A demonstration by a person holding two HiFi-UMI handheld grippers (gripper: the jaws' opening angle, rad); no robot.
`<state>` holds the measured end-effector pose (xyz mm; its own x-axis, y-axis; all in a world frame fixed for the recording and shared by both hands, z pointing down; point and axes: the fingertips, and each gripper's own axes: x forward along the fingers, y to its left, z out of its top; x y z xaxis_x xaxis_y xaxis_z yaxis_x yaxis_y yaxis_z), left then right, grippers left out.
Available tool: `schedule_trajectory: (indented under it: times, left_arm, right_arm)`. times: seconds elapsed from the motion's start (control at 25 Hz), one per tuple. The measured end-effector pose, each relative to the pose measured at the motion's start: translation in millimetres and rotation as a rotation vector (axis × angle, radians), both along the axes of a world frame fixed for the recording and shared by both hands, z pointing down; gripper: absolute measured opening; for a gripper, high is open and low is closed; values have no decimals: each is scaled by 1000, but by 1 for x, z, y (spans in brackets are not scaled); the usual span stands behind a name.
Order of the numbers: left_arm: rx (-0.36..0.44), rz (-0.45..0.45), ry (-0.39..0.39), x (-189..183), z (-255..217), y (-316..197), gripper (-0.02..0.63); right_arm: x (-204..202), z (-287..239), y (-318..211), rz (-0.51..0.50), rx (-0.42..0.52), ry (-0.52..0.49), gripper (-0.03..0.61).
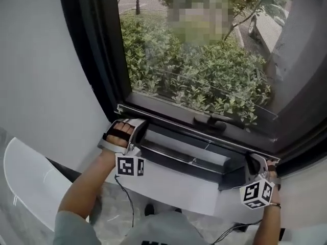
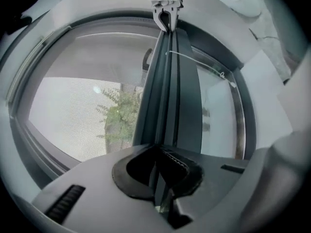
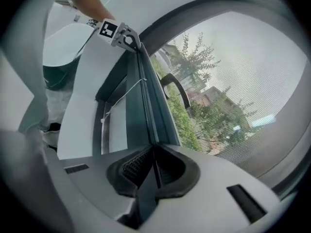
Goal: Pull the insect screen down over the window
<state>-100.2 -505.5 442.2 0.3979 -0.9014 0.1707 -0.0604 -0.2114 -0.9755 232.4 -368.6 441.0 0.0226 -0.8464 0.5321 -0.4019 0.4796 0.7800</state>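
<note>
The insect screen's mesh (image 1: 204, 60) covers the window pane, with shrubs showing through it. Its dark bottom bar (image 1: 181, 160) lies low, just above the white sill (image 1: 173, 195). My left gripper (image 1: 139, 137) is shut on the bar's left end. My right gripper (image 1: 249, 170) is shut on its right end. In the left gripper view the pads (image 2: 177, 166) pinch the bar's thin edge (image 2: 167, 91), which runs away to the right gripper (image 2: 165, 11). In the right gripper view the same bar (image 3: 148, 110) leaves my jaws (image 3: 153, 171) and reaches the left gripper (image 3: 124, 38).
A dark window frame (image 1: 94, 60) borders the pane, with a silver rail (image 1: 168, 120) and a black handle (image 1: 212, 121) at its foot. A thin white cord (image 1: 196, 160) hangs on the bar. A white curved panel (image 1: 25, 177) stands at lower left beside a grey wall.
</note>
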Motion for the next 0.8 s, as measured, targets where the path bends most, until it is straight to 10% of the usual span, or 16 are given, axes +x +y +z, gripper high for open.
schedule_trajectory:
  times: [0.32,0.8]
  left_arm:
    - [-235,54,-162,-2,2,-6,8]
    - [-19,-18,-75,4,-4,-11,9]
  right_arm:
    - [-3,-2,-9,-42,-145,-10,25]
    - [0,-5,-7,-29,9,18,46]
